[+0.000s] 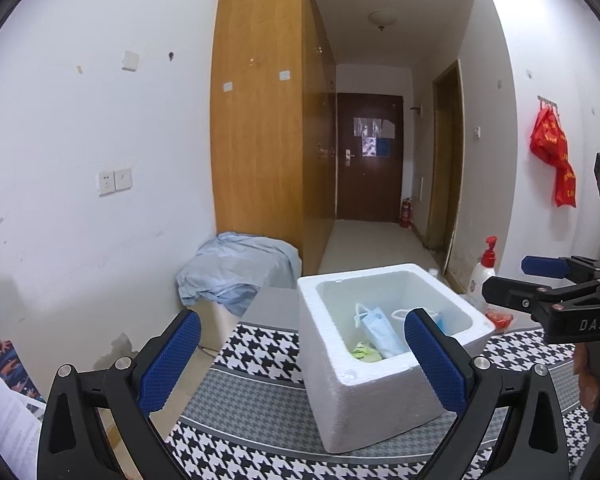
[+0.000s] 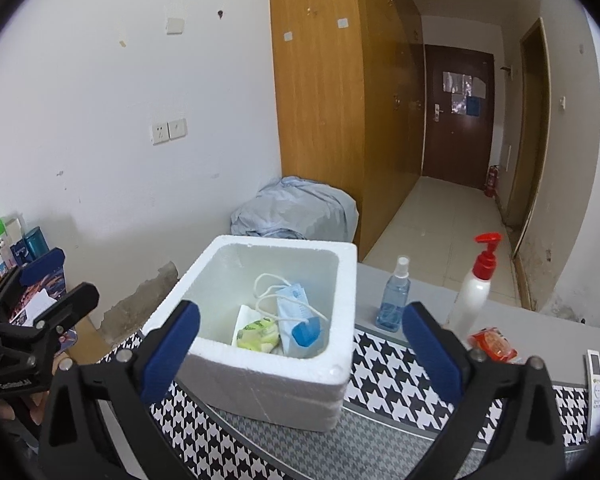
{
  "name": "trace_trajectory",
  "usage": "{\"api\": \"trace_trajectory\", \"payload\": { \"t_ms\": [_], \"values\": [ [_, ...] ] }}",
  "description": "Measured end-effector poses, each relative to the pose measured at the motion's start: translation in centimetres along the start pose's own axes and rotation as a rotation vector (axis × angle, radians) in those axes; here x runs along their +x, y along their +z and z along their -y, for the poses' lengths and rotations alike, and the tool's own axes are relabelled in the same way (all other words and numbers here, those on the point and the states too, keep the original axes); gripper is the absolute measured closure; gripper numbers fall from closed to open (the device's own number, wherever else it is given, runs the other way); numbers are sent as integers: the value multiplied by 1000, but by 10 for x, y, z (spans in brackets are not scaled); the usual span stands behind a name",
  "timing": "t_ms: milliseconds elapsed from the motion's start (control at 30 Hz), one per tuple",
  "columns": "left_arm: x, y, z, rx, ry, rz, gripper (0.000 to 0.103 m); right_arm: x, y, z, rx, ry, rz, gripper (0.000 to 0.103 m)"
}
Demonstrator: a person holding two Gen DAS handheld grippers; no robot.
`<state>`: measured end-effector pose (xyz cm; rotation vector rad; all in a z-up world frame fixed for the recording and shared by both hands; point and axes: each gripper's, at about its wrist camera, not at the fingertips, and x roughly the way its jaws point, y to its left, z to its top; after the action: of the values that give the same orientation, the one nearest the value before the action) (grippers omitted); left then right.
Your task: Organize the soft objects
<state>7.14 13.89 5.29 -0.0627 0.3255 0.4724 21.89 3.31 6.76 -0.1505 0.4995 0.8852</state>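
Observation:
A white foam box [image 1: 372,408] stands on the houndstooth cloth [image 1: 260,360]. Inside lie a pale blue face mask [image 2: 296,308] with white ear loops, a green-and-yellow tissue pack [image 2: 258,332] and a small blue item [image 2: 306,334]. My left gripper [image 1: 304,360] is open wide just in front of the box's near left corner, with nothing between its blue pads. My right gripper [image 2: 302,350] is also open wide and holds nothing, hovering before the box's near rim. Each gripper shows at the edge of the other's view: the right gripper [image 1: 512,280] and the left gripper [image 2: 56,284].
Right of the box stand a blue spray bottle [image 2: 394,300] and a white pump bottle [image 2: 476,292] with a red top; a red snack packet [image 2: 494,344] and a remote [image 2: 596,376] lie nearby. Behind the box sits a heap of grey-blue cloth [image 2: 296,212] beside a wooden wardrobe [image 2: 320,100].

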Motion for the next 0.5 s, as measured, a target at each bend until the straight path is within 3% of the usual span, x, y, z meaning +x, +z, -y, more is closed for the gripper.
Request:
{"api": "trace_trajectory", "payload": {
  "t_ms": [500],
  "values": [
    [-12, 8, 51, 44, -109, 30, 1, -52, -23, 28, 37, -75, 52, 1]
  ]
}}
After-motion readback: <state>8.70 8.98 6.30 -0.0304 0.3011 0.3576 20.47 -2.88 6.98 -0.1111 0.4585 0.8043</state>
